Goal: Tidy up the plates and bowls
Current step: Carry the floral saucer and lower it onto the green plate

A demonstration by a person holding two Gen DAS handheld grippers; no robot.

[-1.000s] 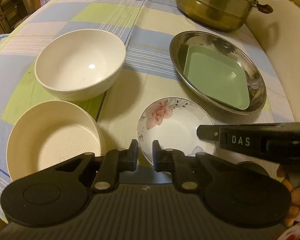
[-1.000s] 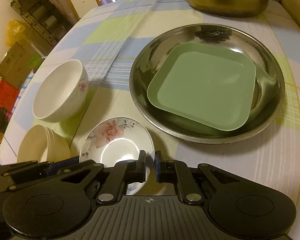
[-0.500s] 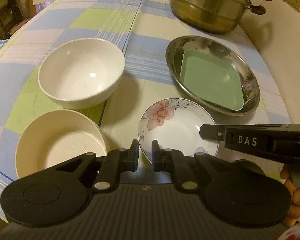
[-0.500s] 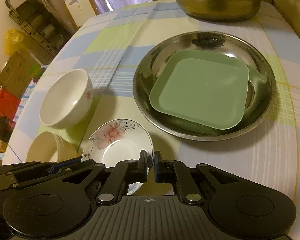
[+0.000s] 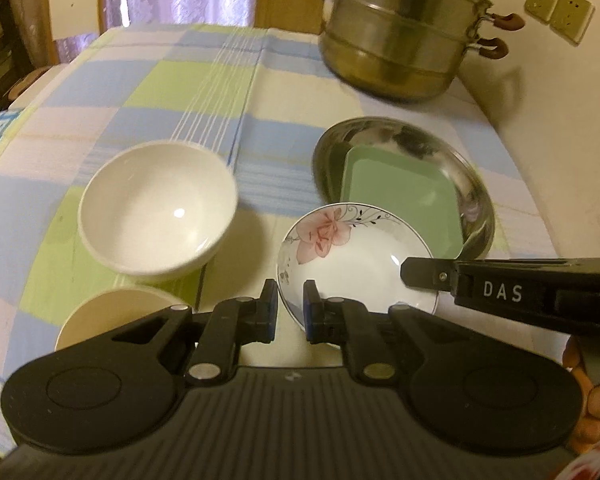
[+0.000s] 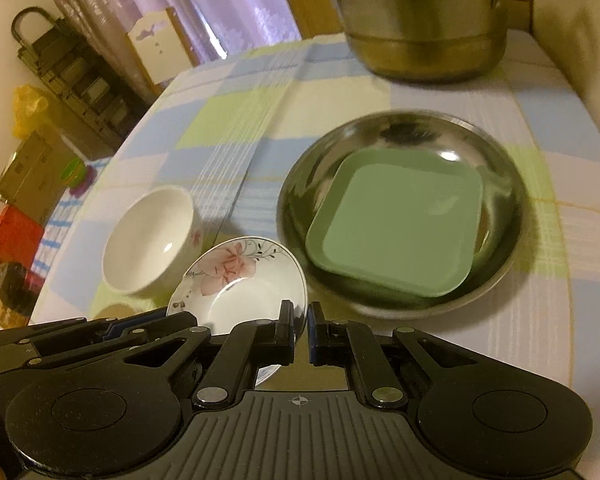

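A small white saucer with a pink flower [image 5: 352,256] [image 6: 240,284] is tilted up off the table. My right gripper [image 6: 301,332] is shut on its near right rim, and its fingers [image 5: 428,274] reach in from the right in the left wrist view. My left gripper [image 5: 290,308] has its jaws close on either side of the saucer's near left rim. A green square plate [image 5: 400,196] [image 6: 396,220] lies in a round steel dish [image 5: 472,184] [image 6: 504,184]. A white bowl [image 5: 156,208] [image 6: 152,240] and a cream ridged bowl [image 5: 112,312] stand to the left.
A large steel steamer pot [image 5: 404,28] [image 6: 428,24] stands at the back of the checked tablecloth [image 5: 172,80]. A wall [image 5: 560,100] runs along the right. Racks and boxes [image 6: 48,92] lie beyond the table's left edge.
The saucer has been lifted and tilted toward the steel dish. Both grippers have risen and drawn back, so the dishes look farther away.
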